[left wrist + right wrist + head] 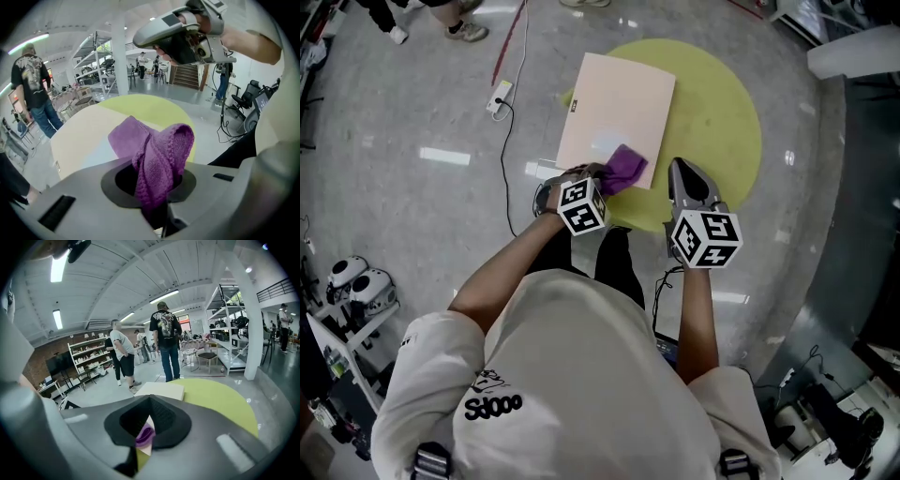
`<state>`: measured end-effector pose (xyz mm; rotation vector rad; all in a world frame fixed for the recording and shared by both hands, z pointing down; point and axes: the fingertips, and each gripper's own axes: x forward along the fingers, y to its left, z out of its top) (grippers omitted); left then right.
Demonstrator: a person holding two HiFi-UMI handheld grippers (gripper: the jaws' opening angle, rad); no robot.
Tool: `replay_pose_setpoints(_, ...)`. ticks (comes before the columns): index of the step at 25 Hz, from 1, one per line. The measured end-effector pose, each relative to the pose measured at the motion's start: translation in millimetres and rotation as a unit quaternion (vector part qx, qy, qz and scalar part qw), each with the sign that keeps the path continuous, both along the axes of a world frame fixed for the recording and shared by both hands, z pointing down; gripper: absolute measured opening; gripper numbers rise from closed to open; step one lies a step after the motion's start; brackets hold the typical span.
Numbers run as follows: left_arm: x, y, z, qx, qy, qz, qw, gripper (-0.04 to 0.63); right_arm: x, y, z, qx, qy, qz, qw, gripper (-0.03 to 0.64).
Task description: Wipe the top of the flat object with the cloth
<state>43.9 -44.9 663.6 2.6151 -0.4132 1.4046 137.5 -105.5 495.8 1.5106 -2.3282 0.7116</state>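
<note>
Flat board (pixel 614 103) sits upper centre of the head view on the round yellow-green table (pixel 722 112), short edge toward the person, probably so both grippers reach the whole top. The purple cloth (pixel 625 168) is bunched at the board's lower right corner with part of it draped on the surface. That looks like a sensible start corner, with the stroke running up-frame. The left gripper (pixel 602 180) is at centre frame just below that corner, angled low so the cloth trails ahead of it onto the board. In the left gripper view the jaws are clamped on a fold of the cloth with no visible gap. The knit bulges up out of the pinch and the free end flops forward. Grip looks firm enough to drag, but only a small patch seems to touch the board, so I'd guess each pass covers a narrow strip. The right gripper (pixel 681 174) is right of centre over bare table, just beside the board's right edge and clear of board and cloth. It's either parked out of the wipe path or ready to pin the board, can't tell which. Its jaws are together with nothing between them, and its own view shows only a sliver of cloth and board past the tips. Wipe judged barely started.
</note>
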Motion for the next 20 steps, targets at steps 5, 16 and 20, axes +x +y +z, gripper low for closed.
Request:
replay_pose_setpoints(5,-48,-7,0,-0.021,0.029,-0.08,0.9961,0.064,-36,-15,0,0.004,-0.008,-0.039,0.999,0.009)
replay_pose_setpoints(16,-126,-33,4,-0.022,0.03,-0.179,0.983,0.064,-88,-40,-9,0.018,-0.004,-0.089,0.996,0.009)
replay_pose_setpoints(20,-138,-57,-2,-0.012,0.051,-0.21,0.9764,0.064,-88,-52,-23,0.033,0.001,-0.092,0.995,0.009)
